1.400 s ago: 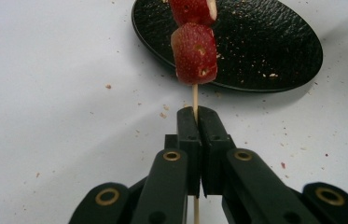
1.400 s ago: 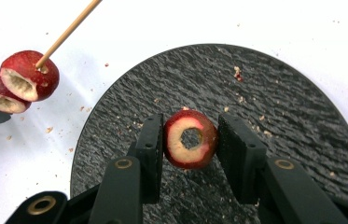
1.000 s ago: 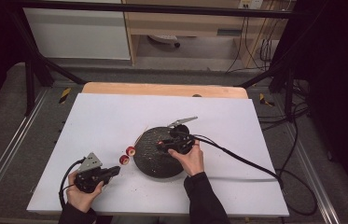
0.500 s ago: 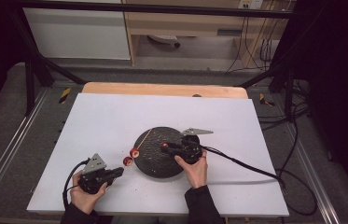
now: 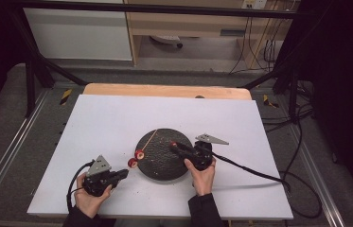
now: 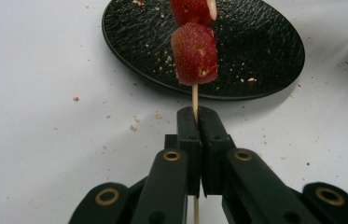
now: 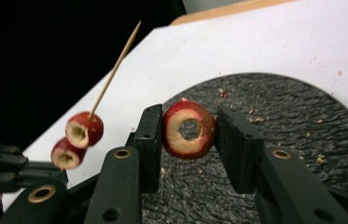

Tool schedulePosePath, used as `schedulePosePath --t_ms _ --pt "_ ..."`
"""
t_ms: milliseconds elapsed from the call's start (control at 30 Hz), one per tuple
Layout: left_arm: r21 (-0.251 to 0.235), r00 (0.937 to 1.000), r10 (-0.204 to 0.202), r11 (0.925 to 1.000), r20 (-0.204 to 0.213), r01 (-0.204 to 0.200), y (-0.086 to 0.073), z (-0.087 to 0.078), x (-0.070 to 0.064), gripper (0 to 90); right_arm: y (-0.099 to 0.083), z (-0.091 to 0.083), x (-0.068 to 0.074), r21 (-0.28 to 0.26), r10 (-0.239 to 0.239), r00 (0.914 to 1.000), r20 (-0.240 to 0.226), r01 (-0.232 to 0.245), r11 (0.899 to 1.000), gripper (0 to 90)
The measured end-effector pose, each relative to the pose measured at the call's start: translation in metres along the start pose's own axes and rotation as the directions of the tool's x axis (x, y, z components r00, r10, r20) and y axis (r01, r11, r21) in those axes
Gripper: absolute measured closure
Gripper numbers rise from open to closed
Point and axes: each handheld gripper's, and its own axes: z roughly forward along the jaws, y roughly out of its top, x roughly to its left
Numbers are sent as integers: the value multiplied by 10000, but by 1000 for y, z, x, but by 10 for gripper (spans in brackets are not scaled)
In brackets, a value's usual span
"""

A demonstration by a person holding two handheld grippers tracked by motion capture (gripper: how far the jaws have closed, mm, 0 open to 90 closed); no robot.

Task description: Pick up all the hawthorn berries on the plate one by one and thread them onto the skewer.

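Fruit ring (image 7: pixel 189 129), red-skinned with a pale cut face and a round hole through its middle, sits clamped between the jaws of the right tongs (image 7: pixel 189 133), one jaw pressing each side of it. It hangs just above the plate (image 7: pixel 302 140), over the plate's near-right part as the high view shows it, where the right tongs (image 5: pixel 174 144) reach in from the plate's right edge.

Left of the plate, the left tongs (image 5: pixel 126 173) are clenched on the lower end of a skewer (image 6: pixel 194 100); their jaws meet with only the thin stick between them. The skewer (image 5: pixel 148 140) slants up from the tongs across the plate's left rim, its bare pointed end over the plate's far-left part. Two red fruit pieces are threaded on it, the lower piece (image 6: pixel 195 54) just outside the plate's left rim and the upper piece (image 6: pixel 191 10) just above it, touching or nearly so. In the right gripper view both show pale cut faces (image 7: pixel 84 130).

The plate (image 5: pixel 162 151) is black and rough, dusted with crumbs, and lies near the middle of the white bench (image 5: pixel 117 118). More crumbs speckle the bench close to the plate's near rim.
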Motion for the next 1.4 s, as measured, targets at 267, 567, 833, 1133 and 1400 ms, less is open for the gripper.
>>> schedulePosePath --t_ms 267,567,833,1133,1400 --pt "-65 9999 135 9999 1 -135 9 4 -9 880 2 -3 0 -831 221 9998 5 -220 9963 629" --pt "-118 9997 234 9997 8 -234 17 11 -16 880 5 -10 -3 -1767 600 9982 9 -588 9825 629" --pt "-255 9996 278 9993 70 -276 26 15 -23 880 11 -17 -4 -2433 864 9962 -55 -852 9662 630" --pt "-406 9992 342 9986 196 -334 32 21 -33 880 25 -21 -6 -3038 1232 9917 -367 -1285 9440 630" --pt "-395 9990 391 9985 211 -382 35 27 -41 880 35 -24 -9 -3610 1556 9869 -431 -1606 9186 630"
